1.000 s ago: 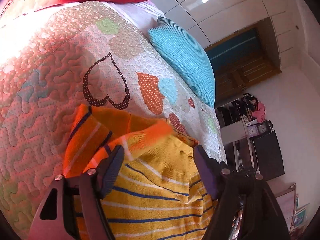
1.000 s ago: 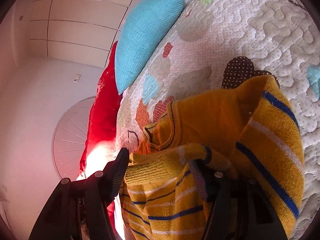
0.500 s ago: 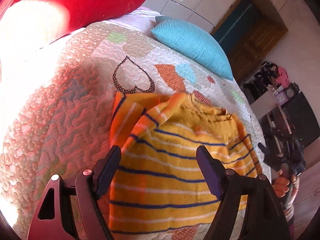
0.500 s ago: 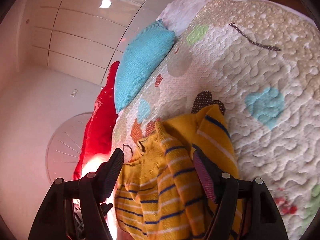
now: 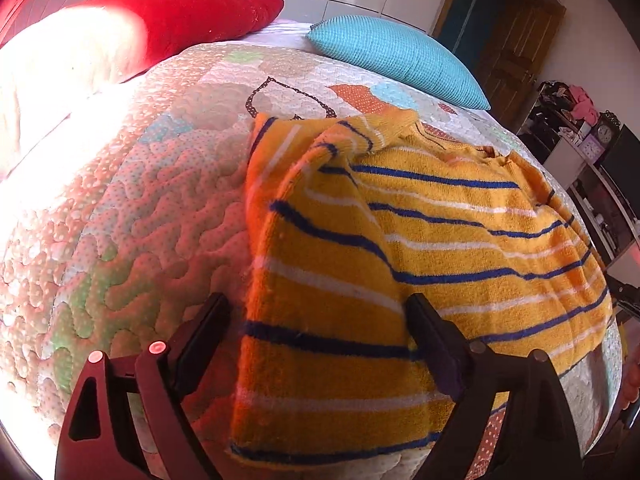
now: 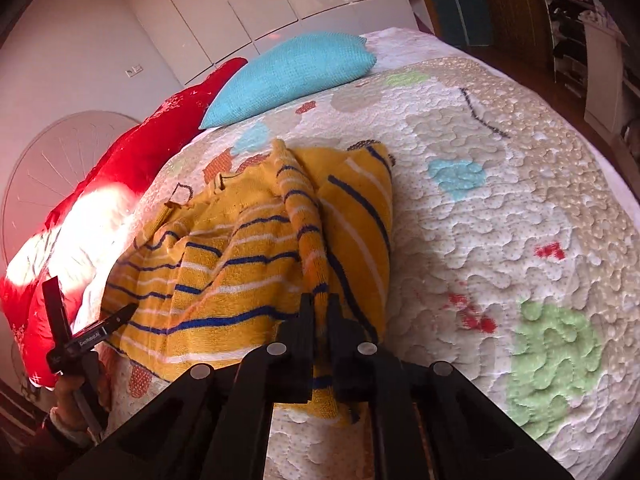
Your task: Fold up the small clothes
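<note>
Right wrist view: right gripper (image 6: 320, 322), lower centre, is clamping striped sweater (image 6: 248, 256) sleeve for folding on quilted bedspread (image 6: 500, 240); left gripper (image 5: 320, 344) is hovering, jaws apart, above.

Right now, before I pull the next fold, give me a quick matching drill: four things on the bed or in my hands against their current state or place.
Things:
1. left gripper
2. right gripper
3. blue pillow
4. striped sweater

States or places:
A. shut on a fold of knit
B. spread on the quilt, sleeve folded across it
C. jaws wide open
D. at the head of the bed, beside the red pillow

Pairs: 1-C, 2-A, 3-D, 4-B
</note>
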